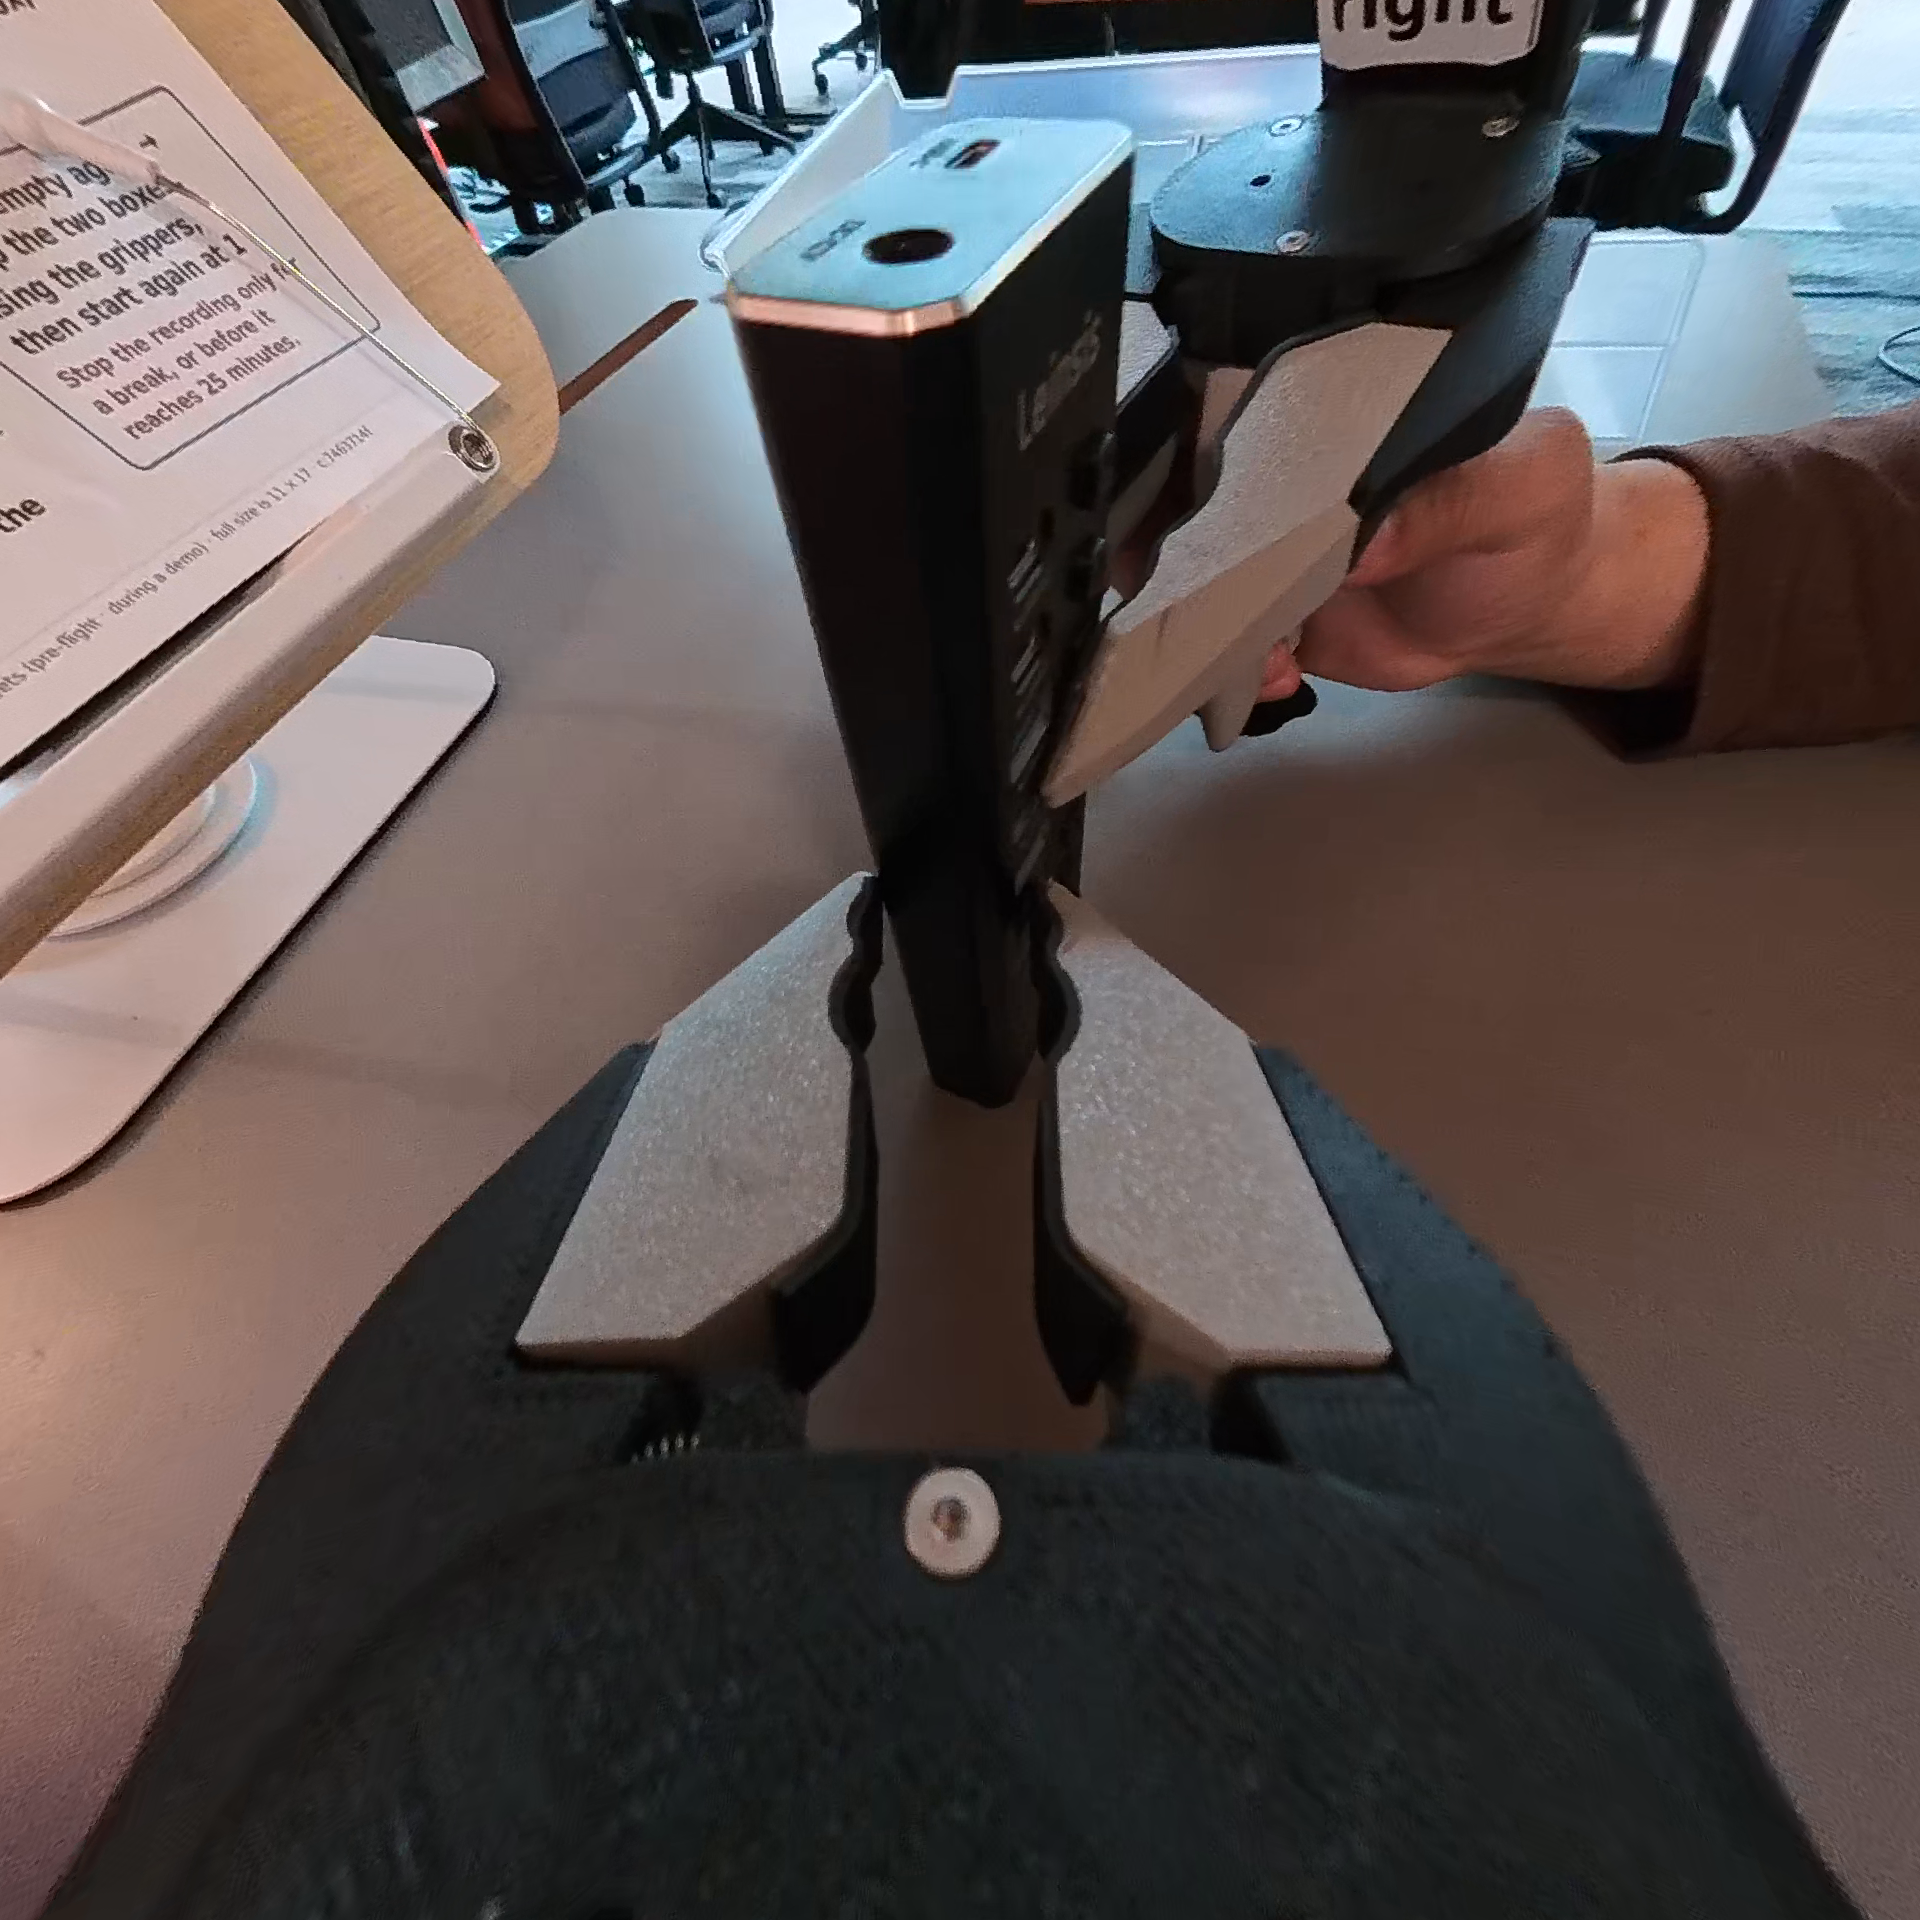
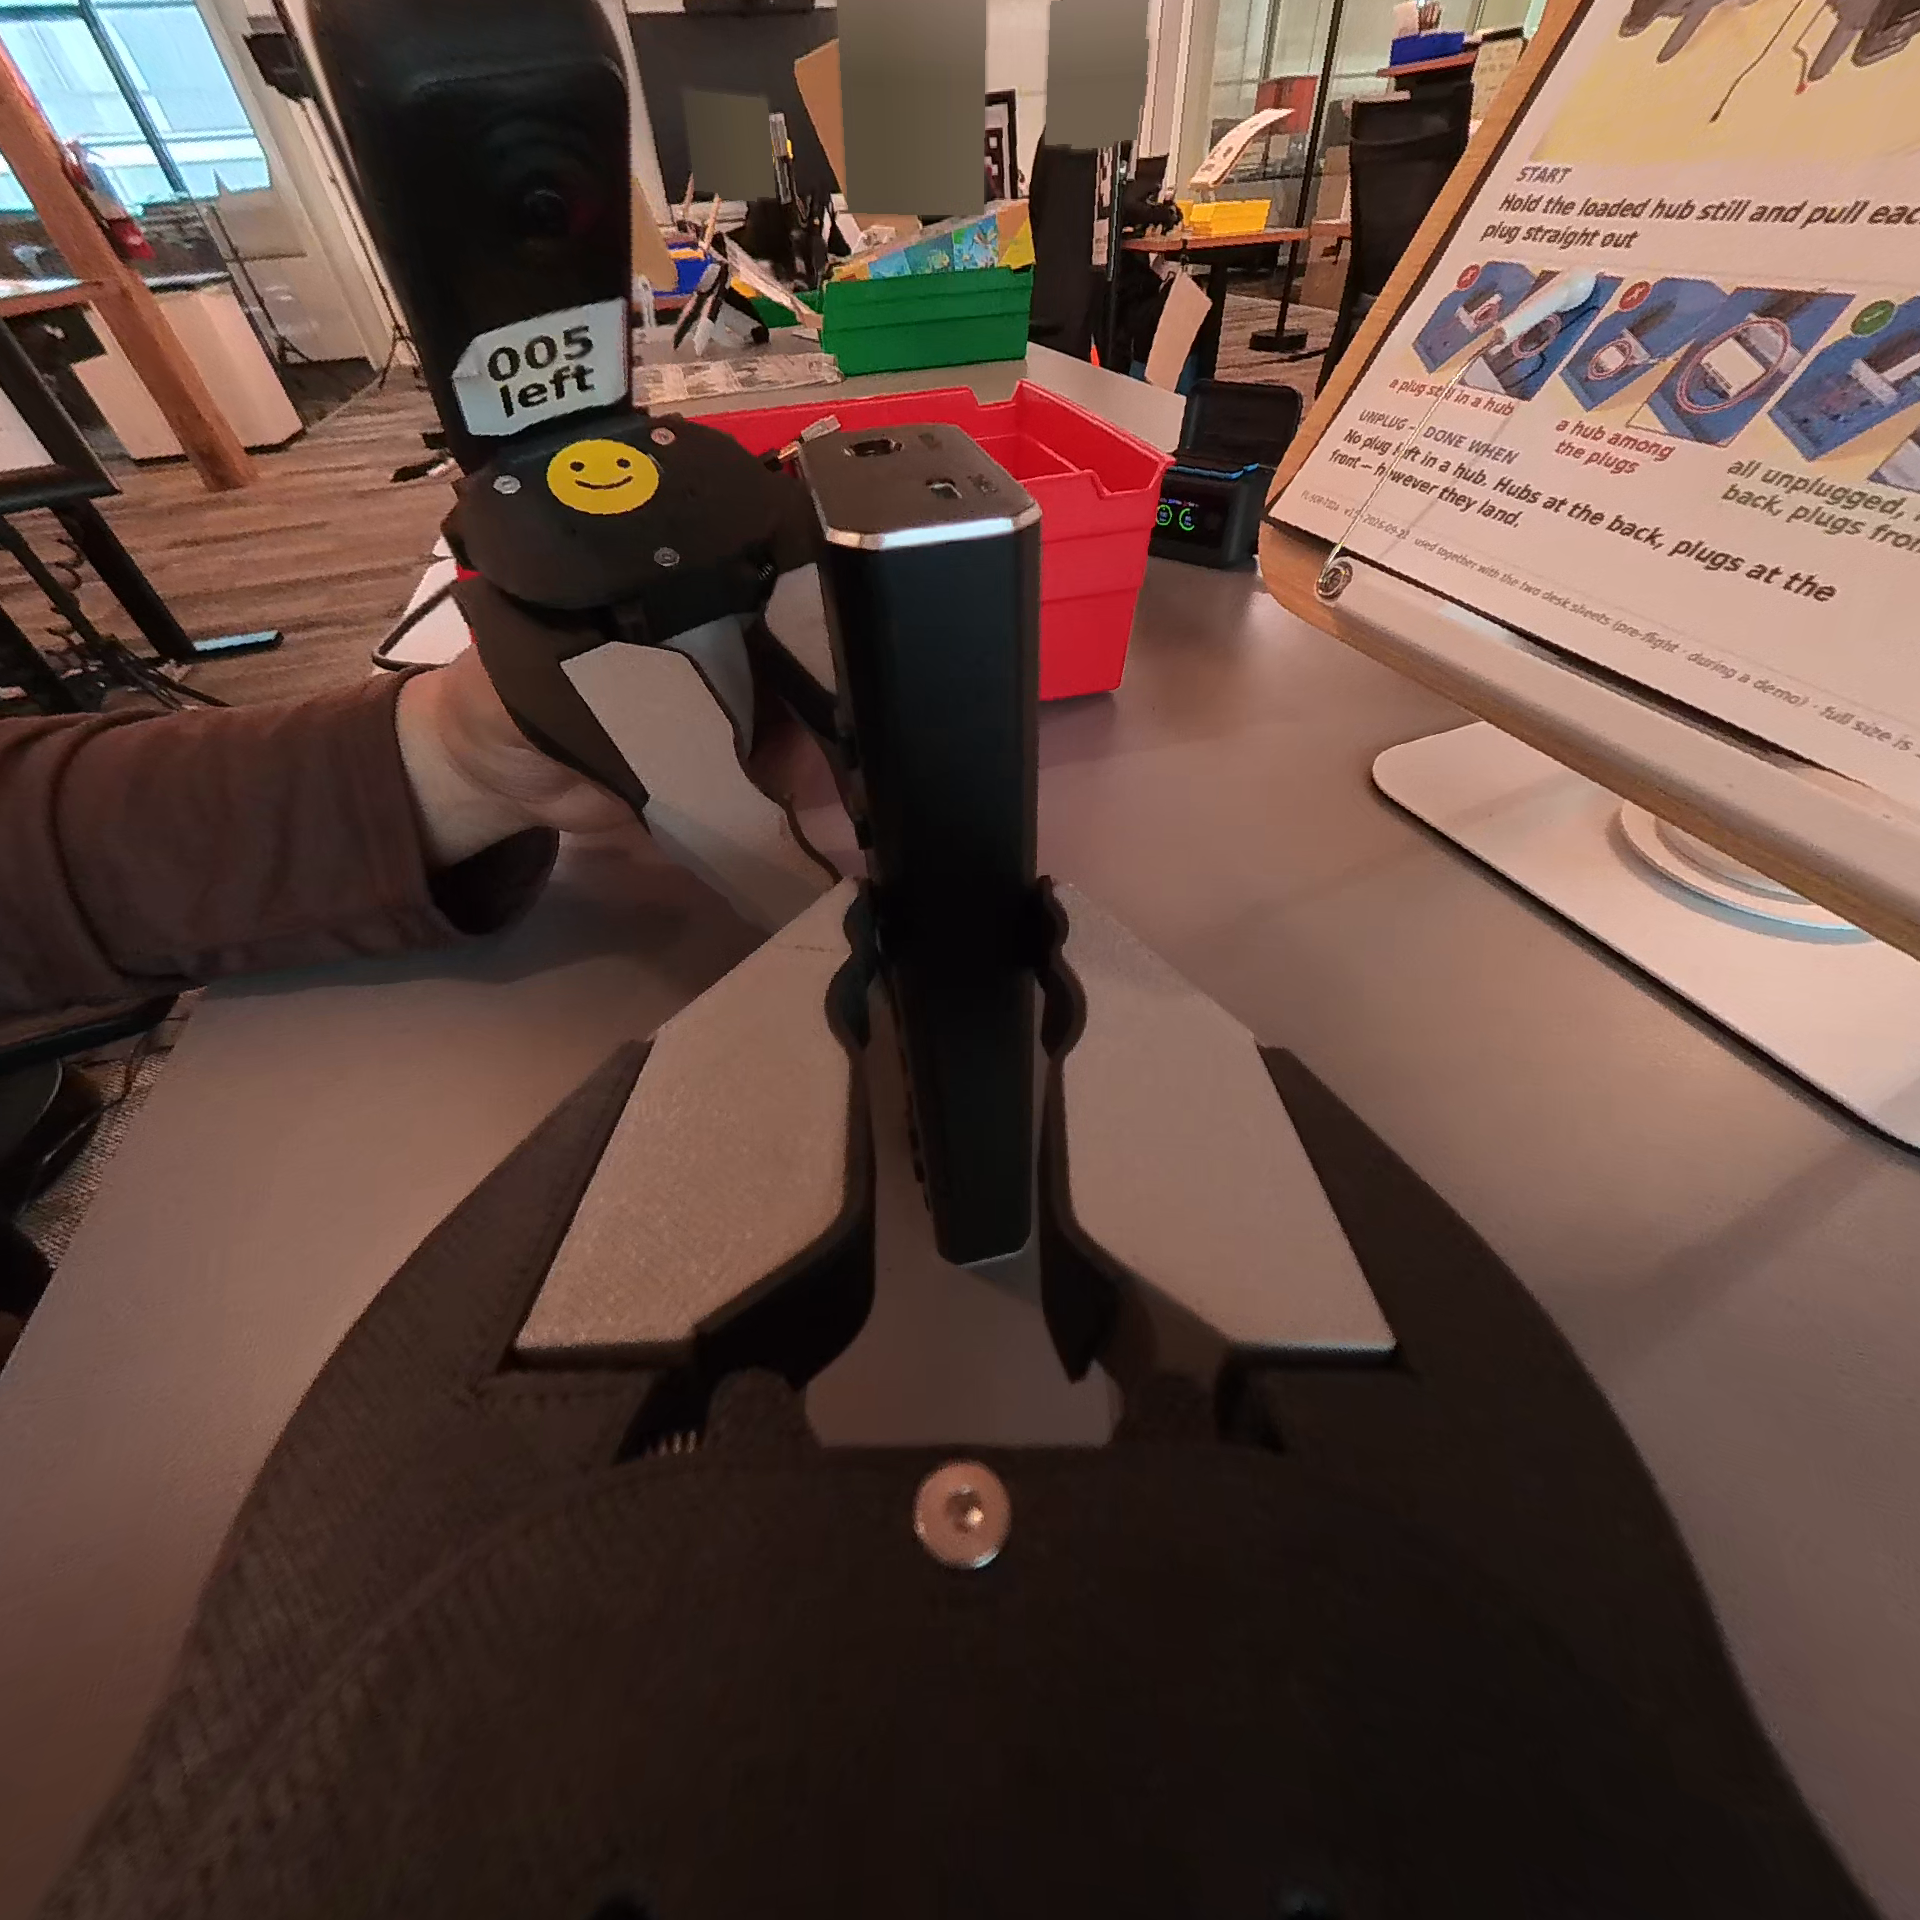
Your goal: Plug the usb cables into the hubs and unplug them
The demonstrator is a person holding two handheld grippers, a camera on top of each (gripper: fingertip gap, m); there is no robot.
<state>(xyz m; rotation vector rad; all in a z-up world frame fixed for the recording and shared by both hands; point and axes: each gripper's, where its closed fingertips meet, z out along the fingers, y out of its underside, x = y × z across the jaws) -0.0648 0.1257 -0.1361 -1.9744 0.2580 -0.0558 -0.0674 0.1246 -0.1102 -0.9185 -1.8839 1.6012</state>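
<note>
One black USB hub (image 1: 914, 540) with a silver end cap stands upright above the grey table (image 1: 1455, 1039). My left gripper (image 1: 961, 920) is shut on its lower end. My right gripper (image 1: 1070, 738) comes in from the right and clamps the hub's port side at mid height. In the right wrist view the same hub (image 2: 935, 686) sits between the fingers of my right gripper (image 2: 956, 925), which is shut on it. The left gripper (image 2: 748, 800) reaches in from the left, held by a hand in a brown sleeve. I see no cable plugged into the hub.
An instruction board on a white stand (image 1: 208, 343) is at the left of the left wrist view, and at the right of the right wrist view (image 2: 1662, 416). A red bin (image 2: 1091, 540) and a small black device with a screen (image 2: 1210, 509) stand behind the hub. My two grippers' fingertips are within a few centimetres of each other.
</note>
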